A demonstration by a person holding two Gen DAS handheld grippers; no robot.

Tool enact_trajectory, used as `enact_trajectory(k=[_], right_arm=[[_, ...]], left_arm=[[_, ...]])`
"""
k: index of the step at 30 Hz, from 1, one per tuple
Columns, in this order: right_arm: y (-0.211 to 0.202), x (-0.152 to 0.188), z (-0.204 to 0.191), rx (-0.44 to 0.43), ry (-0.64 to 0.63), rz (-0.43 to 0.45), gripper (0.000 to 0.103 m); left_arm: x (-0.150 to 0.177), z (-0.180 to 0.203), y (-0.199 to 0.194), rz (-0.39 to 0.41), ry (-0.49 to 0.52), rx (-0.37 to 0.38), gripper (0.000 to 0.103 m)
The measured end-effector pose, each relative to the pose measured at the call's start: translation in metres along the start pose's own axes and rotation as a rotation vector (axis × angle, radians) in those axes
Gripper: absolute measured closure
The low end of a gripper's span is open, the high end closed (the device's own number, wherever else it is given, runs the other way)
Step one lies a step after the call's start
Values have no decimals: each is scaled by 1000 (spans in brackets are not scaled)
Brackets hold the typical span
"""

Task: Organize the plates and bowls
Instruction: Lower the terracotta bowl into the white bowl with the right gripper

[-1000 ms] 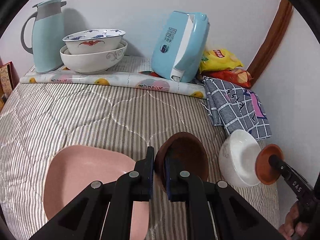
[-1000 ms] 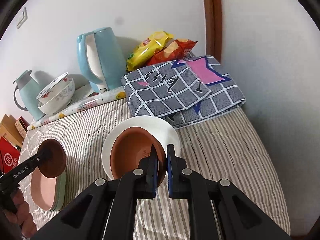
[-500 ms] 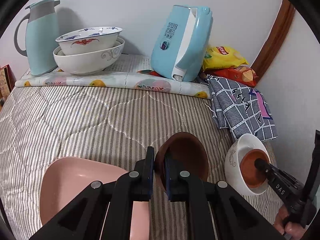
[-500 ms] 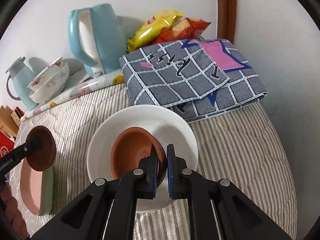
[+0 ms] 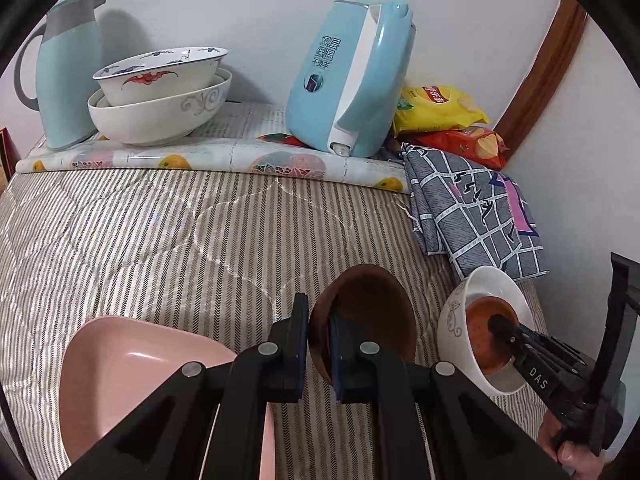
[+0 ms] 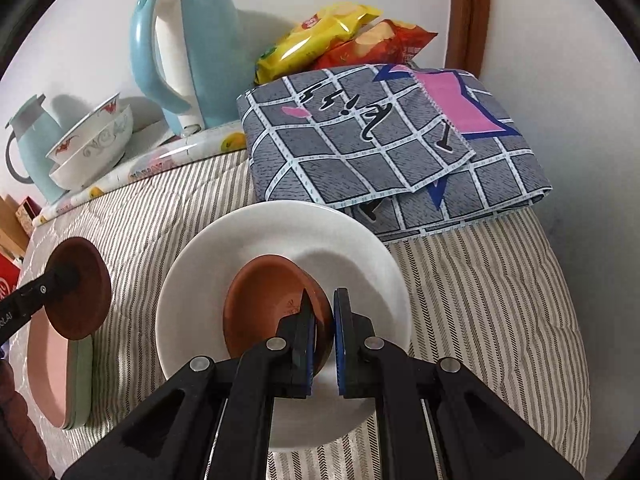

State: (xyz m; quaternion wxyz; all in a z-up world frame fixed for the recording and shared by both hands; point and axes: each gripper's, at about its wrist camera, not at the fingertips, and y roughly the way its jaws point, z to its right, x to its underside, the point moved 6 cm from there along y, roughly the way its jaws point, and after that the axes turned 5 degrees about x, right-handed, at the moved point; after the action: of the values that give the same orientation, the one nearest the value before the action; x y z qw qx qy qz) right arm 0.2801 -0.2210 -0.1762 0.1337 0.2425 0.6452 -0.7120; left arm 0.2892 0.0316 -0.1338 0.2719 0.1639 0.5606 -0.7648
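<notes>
My left gripper (image 5: 319,320) is shut on the rim of a dark brown bowl (image 5: 372,304) and holds it above the striped quilt, right of a pink plate (image 5: 132,372). My right gripper (image 6: 322,312) is shut on the rim of a terracotta bowl (image 6: 268,304) that sits tilted inside a white bowl (image 6: 288,240). In the left wrist view that white bowl (image 5: 456,316) with the terracotta bowl (image 5: 486,320) lies at the right. In the right wrist view the dark brown bowl (image 6: 80,292) hangs over the stacked pink and green plates (image 6: 68,380).
At the back, two nested patterned bowls (image 5: 160,92), a pale blue thermos jug (image 5: 64,68) and a blue kettle (image 5: 352,76) stand on a fruit-print mat. Snack bags (image 5: 440,108) and a folded checked cloth (image 6: 384,144) lie beside the right wall.
My right gripper has lowered the terracotta bowl into the white bowl. My left gripper has moved slightly forward, still holding the dark brown bowl.
</notes>
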Motion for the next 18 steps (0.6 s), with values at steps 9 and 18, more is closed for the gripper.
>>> enact_trajectory(k=[9,18], right_arm=[[7,-3,-1,39,-36,-53,95],[8,-2,-4,77,-81,-67,90]], left_arm=[[2,-1,2,-6,-9,9,93],[2,-1,1,-8,-7,16,93]])
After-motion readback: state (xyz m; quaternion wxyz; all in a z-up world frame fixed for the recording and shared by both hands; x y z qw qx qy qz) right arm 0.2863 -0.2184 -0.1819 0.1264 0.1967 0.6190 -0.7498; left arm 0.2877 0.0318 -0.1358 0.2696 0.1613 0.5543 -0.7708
